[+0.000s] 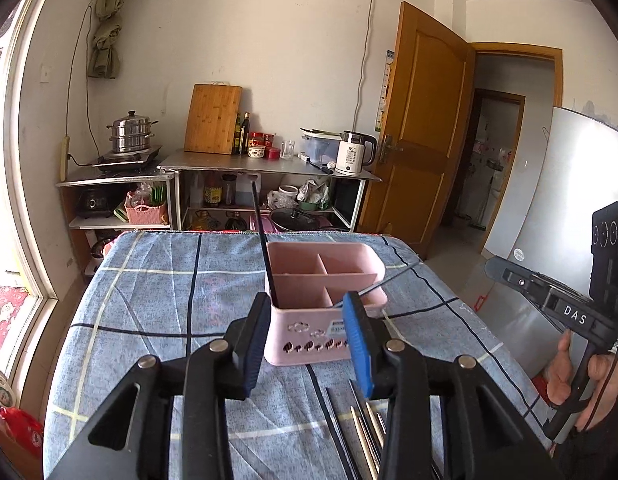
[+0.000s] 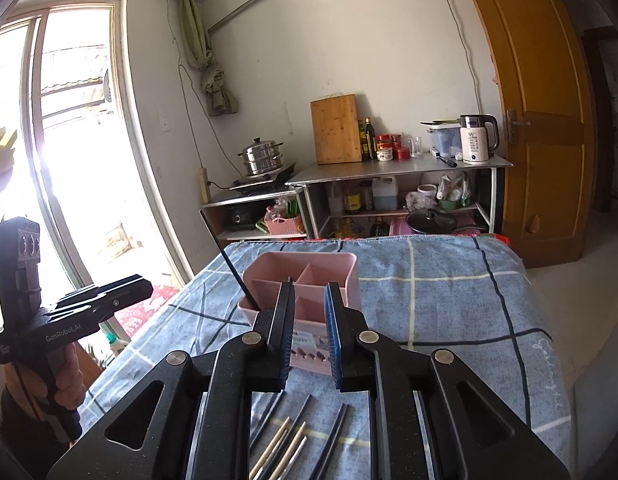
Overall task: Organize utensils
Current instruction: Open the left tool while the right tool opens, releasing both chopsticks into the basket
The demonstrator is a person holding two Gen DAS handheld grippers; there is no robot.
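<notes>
Black chopstick (image 1: 263, 240) stands in the pink organizer (image 1: 325, 312) — tip leaning up-left — both grippers (image 1: 309, 344) (image 2: 309, 336) released.

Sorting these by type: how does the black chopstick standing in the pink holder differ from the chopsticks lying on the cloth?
The black chopstick stands tilted in the pink holder; the loose chopsticks lie flat on the checked cloth in front of it. The standing chopstick is alone and all black; the loose ones are several, some black, some with pale or metallic ends. All are slim, straight sticks.
</notes>
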